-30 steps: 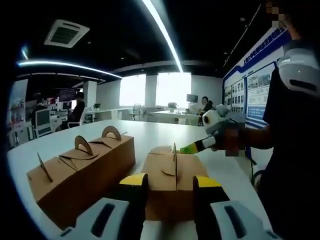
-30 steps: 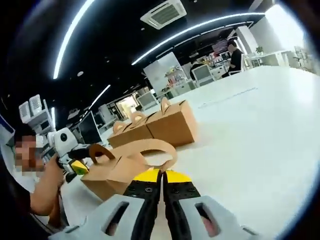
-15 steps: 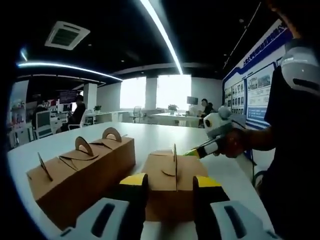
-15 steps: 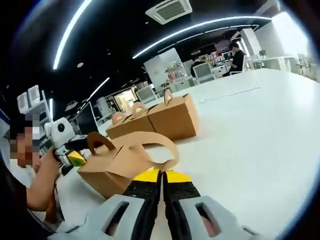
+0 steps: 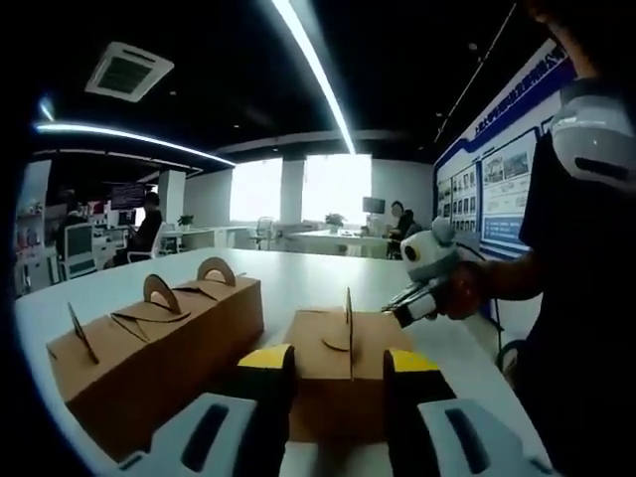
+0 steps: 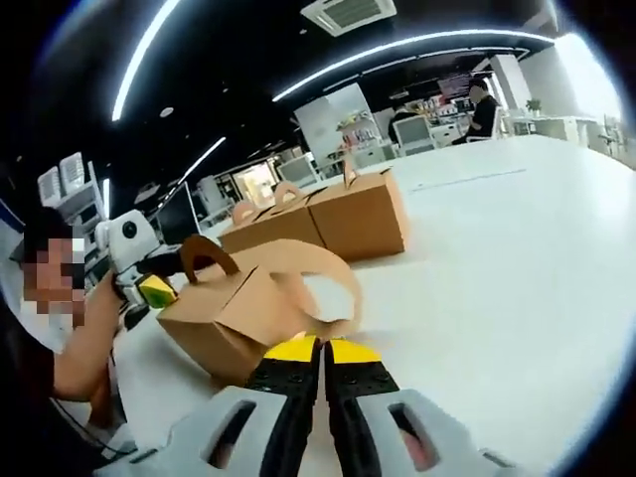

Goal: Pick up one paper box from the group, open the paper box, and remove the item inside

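In the left gripper view, the left claw [image 5: 338, 366] stands released, its two yellow-tipped jaws set on either side of the near end of a brown paper box [image 5: 343, 378]. This paper box lies on the white table [image 5: 298, 273] straight ahead, at 12 o'clock from the claw, and its thin handle tab stands upright along the middle of its top. At 10 o'clock there is a row of other paper boxes [image 5: 149, 343] with round handle tabs, just beside the first box but apart from it. At 2 o'clock the right claw [image 5: 407, 306] comes in, held by a person's hand [image 5: 459, 290], and its tip is at the far right corner of the box.

In the right gripper view, the right claw [image 6: 322, 350] is clenched, the jaws pressed together, and it grips the edge of the curved handle flap of the paper box [image 6: 243, 313]. The flap is lifted up in an arch, so the box top is partly open. What is inside the box I cannot tell. At 10 o'clock the left claw [image 6: 157, 290] touches the far end of this box. The row of other boxes [image 6: 323, 214] stands behind, at 12 o'clock, on the table [image 6: 497, 258].
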Demonstrator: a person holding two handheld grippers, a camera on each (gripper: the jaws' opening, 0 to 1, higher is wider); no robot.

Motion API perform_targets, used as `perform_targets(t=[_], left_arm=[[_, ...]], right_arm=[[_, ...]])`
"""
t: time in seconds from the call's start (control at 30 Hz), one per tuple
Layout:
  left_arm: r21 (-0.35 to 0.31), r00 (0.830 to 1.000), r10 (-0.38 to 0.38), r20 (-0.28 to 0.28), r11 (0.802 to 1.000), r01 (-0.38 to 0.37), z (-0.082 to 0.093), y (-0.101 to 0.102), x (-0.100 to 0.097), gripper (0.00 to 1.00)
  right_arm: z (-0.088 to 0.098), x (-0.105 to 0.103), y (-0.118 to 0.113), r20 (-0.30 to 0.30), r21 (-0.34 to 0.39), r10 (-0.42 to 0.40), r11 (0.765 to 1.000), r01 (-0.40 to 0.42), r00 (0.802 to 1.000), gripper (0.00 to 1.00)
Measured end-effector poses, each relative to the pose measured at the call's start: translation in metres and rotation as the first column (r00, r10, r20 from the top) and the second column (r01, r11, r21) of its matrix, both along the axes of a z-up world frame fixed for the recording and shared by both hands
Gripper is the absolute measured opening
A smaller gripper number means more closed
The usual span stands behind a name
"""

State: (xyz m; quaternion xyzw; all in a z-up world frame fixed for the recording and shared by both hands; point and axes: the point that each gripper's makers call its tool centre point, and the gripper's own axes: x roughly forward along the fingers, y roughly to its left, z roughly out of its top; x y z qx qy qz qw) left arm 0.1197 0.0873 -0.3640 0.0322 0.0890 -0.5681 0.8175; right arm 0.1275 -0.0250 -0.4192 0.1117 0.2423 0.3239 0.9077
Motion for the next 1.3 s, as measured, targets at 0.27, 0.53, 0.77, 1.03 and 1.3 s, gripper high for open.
perform_targets(t=[0.27, 0.53, 0.77, 1.03, 1.3], left_arm=[[-0.011, 1.000, -0.009, -0.001, 1.000, 0.009, 0.001, -0.002, -0.003, 0.37], [-0.009, 1.000, -0.013, -0.003, 1.000, 0.013, 0.001, -0.001, -0.001, 0.37], [-0.007, 1.000, -0.013, -0.005, 1.000, 0.013, 0.000, 0.001, 0.002, 0.37], [0.003, 1.000, -0.004, -0.001, 1.000, 0.004, 0.000, 0.000, 0.000, 0.37], [0.001, 1.000, -0.004, -0.006, 1.000, 0.004, 0.000, -0.001, 0.000, 0.37]], right_arm=[[-0.004, -0.004, 0.013, -0.006, -0.015, 0.042, 0.999, -0.043, 0.999, 0.04], [-0.006, -0.009, 0.019, -0.005, -0.017, 0.063, 0.998, -0.063, 0.998, 0.04], [-0.007, -0.008, 0.019, -0.008, 0.013, 0.052, 0.999, -0.052, 0.999, 0.04], [-0.007, -0.008, 0.019, -0.006, -0.002, 0.082, 0.997, -0.082, 0.997, 0.04], [-0.006, -0.006, 0.023, 0.034, -0.030, 0.104, 0.994, -0.103, 0.994, 0.04]])
